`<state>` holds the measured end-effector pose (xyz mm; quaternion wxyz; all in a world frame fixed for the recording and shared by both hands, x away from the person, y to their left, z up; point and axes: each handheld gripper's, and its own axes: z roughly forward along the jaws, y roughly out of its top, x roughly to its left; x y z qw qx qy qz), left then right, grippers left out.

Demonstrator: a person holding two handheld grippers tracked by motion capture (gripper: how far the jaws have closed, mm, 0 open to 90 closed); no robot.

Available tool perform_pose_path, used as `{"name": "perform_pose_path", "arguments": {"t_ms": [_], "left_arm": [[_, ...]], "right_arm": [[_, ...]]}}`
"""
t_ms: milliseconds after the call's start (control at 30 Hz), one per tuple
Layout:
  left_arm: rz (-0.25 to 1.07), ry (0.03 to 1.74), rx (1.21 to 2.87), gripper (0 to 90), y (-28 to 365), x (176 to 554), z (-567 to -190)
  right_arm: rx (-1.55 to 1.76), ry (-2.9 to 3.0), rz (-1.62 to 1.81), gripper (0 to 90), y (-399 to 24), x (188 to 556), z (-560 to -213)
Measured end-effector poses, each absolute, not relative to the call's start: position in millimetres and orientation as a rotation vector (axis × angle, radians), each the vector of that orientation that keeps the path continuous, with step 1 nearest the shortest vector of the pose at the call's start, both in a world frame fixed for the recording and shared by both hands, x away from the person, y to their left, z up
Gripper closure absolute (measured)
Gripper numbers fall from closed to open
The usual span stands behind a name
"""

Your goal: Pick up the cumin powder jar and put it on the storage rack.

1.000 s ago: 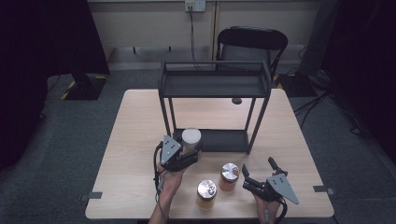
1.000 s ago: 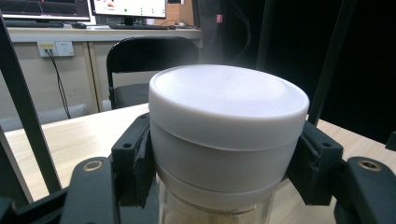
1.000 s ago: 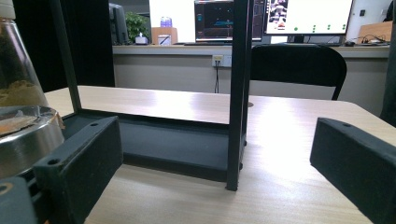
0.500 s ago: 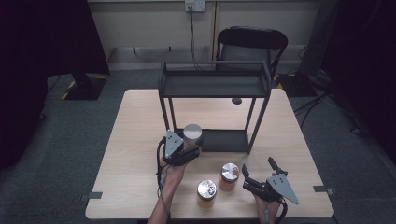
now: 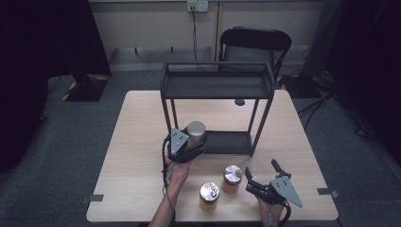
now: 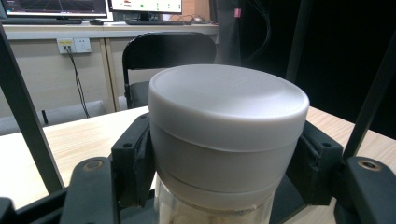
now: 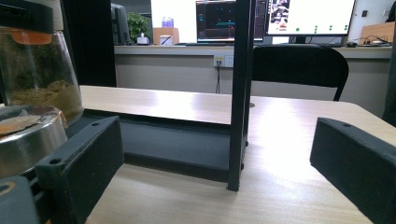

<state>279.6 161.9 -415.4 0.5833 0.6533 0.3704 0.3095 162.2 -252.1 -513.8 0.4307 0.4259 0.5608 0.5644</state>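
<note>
My left gripper (image 5: 191,144) is shut on a glass jar with a pale grey lid (image 5: 196,128), held just in front of the black rack's lower shelf (image 5: 227,142). In the left gripper view the lid (image 6: 229,121) sits between both jaws, which press on its sides. Two more jars stand on the table: one with a silver lid (image 5: 209,195) and one with a copper lid (image 5: 232,178). My right gripper (image 5: 261,170) rests near the front right edge, open, with nothing between its jaws (image 7: 219,158). A glass jar of brown powder (image 7: 39,79) shows at the left.
The black two-tier metal rack (image 5: 217,87) stands at the middle back of the wooden table (image 5: 137,142); one of its posts (image 7: 240,93) rises straight ahead of the right gripper. A black chair (image 5: 255,42) stands behind the table.
The left gripper has carried the jar slightly farther toward the rack's lower shelf. The right gripper and the two standing jars have stayed in place.
</note>
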Motion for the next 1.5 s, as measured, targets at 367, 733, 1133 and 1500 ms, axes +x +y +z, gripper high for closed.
{"name": "perform_pose_path", "arguments": {"t_ms": [367, 733, 1133, 1500], "left_arm": [[0.732, 0.873, 1.521, 33.8, 156.7, 287.6, -420.5], [0.725, 0.88, 1.538, 33.7, 153.4, 295.8, -415.7], [0.722, 0.901, 1.565, 33.7, 149.4, 306.4, -415.3], [0.71, 0.936, 1.593, 33.7, 147.3, 318.9, -414.1]], "right_arm": [[1.062, 1.4, 1.408, 1.8, -252.3, 162.3, -513.7], [1.063, 1.401, 1.411, 1.7, -252.7, 162.4, -513.7], [1.063, 1.399, 1.412, 1.7, -252.8, 162.4, -513.9], [1.062, 1.399, 1.413, 1.7, -253.0, 162.4, -514.0]]}}
